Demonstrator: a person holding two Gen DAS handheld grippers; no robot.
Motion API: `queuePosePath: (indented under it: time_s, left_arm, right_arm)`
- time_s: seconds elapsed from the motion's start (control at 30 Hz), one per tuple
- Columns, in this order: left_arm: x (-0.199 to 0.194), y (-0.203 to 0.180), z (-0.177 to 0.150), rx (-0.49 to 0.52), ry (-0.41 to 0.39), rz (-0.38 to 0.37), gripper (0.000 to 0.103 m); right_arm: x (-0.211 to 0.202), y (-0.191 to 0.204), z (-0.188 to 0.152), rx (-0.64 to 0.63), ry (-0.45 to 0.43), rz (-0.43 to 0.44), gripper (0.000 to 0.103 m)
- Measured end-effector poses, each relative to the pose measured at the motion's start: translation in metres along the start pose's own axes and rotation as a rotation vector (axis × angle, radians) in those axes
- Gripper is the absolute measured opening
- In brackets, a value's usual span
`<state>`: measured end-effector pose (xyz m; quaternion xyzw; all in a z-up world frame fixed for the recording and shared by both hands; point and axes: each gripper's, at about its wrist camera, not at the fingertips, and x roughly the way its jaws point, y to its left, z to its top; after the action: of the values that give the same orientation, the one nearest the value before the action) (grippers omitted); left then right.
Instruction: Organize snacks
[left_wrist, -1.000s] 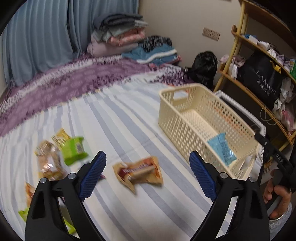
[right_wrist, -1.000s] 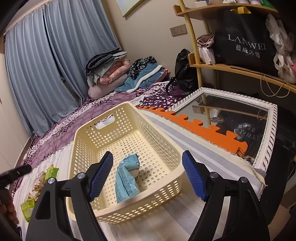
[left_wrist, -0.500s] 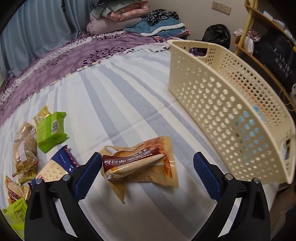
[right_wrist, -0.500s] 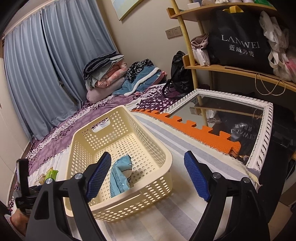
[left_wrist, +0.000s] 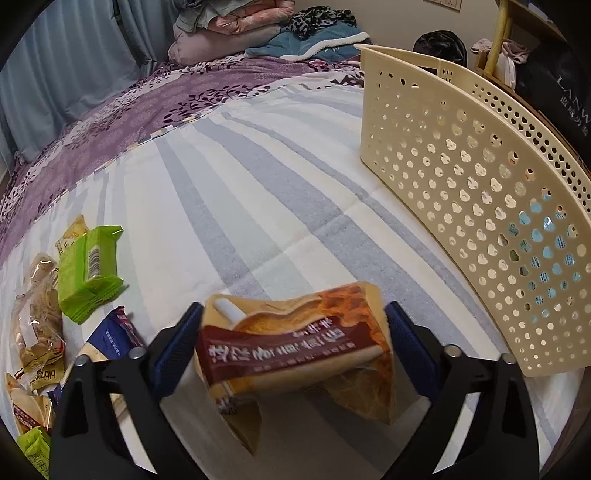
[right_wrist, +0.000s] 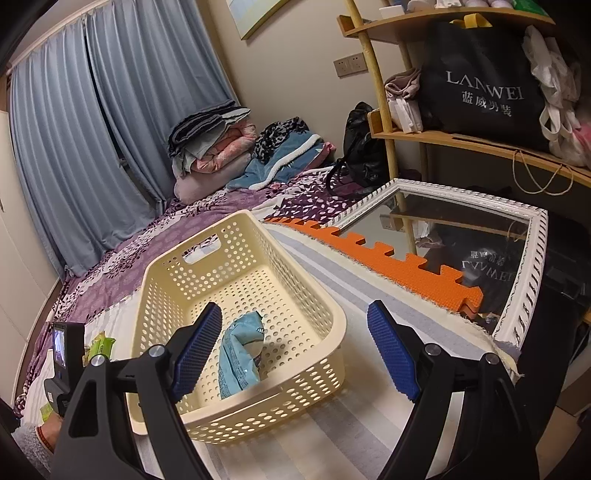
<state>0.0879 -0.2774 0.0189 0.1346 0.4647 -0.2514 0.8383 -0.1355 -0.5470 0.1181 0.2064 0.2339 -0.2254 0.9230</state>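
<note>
The left gripper (left_wrist: 293, 341) is down over the brown pastry packet (left_wrist: 295, 354) on the striped sheet (left_wrist: 258, 206). Its jaws are closing, with the packet between the blue pads (left_wrist: 177, 343). The left pad looks to be at the packet's edge and the right pad just beside its other end, but I cannot tell whether either presses yet. The packet's long axis runs left to right, straight across the gap from pad to pad. Its dark red band with lettering runs the same way, and the lettering reads upside down from the left wrist. Its crimped ends fan out toward the near side.

To the left of that gripper the other snacks lie in a loose heap: a green pack (left_wrist: 88, 273) tilted on the sheet, a clear bag of biscuits (left_wrist: 37, 325) at the left edge, and a blue wrapper (left_wrist: 110, 336) just beside the left pad.

The cream basket (right_wrist: 177, 295) sits to the right, its long axis running from near to far. One pale blue packet (right_wrist: 240, 354) is inside at the near end, leaning up against the near wall with its long axis roughly upright.

The right gripper (right_wrist: 291, 350) hangs above the basket's near end, jaws spread with nothing between them. A framed mirror (right_wrist: 524, 266) lies beyond on the right.
</note>
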Motion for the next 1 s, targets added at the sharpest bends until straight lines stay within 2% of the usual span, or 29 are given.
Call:
queuePosePath:
  time_s: [0.07,0.1,0.13,0.47,0.67,0.8,1.0]
  left_arm:
    - [-0.002,0.001,0.002,0.003,-0.007,0.008,0.091]
    - [-0.007,0.001,0.003,0.006,-0.024,0.01,0.085]
    - [-0.011,-0.001,0.004,0.009,-0.031,0.011,0.083]
    - [-0.067,-0.029,0.026,0.043,-0.157,-0.026,0.083]
    - [-0.104,-0.061,0.045,0.065,-0.242,-0.083,0.083]
    - [-0.117,-0.089,0.055,0.095,-0.262,-0.153,0.083]
    - [-0.119,-0.131,0.06,0.167,-0.265,-0.215,0.084]
  right_arm:
    - [0.0,-0.001,0.0,0.002,-0.002,-0.002,0.081]
    - [0.0,-0.002,0.001,0.003,-0.003,-0.002,0.081]
    - [-0.001,-0.002,0.001,0.004,-0.004,-0.002,0.081]
    - [-0.007,-0.004,0.002,0.01,-0.018,0.011,0.081]
    - [-0.013,-0.008,0.003,0.02,-0.027,0.012,0.081]
    - [-0.014,-0.009,0.001,0.022,-0.022,0.017,0.081]
    - [-0.018,-0.009,-0.001,0.018,-0.023,0.02,0.081]
